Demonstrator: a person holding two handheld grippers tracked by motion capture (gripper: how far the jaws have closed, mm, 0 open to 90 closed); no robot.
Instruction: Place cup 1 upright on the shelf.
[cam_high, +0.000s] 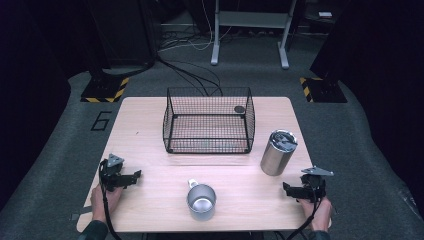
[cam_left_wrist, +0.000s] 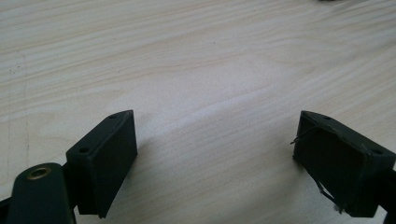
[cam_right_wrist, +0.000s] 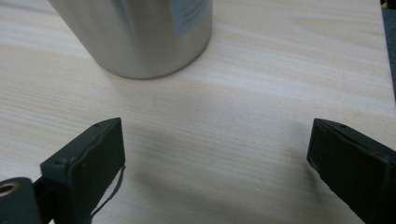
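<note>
Both grippers rested low on the worktop (cam_high: 150, 165), jaws spread wide and holding nothing. The left gripper (cam_high: 134, 176) sat well left of the steel mug (cam_high: 201, 201); the right gripper (cam_high: 286, 188) lay just below the tall steel tumbler (cam_high: 278, 152), beside the wire basket (cam_high: 209, 121).

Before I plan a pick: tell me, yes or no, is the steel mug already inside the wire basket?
No. The steel mug stands on the table near its front edge, outside the wire basket.
</note>
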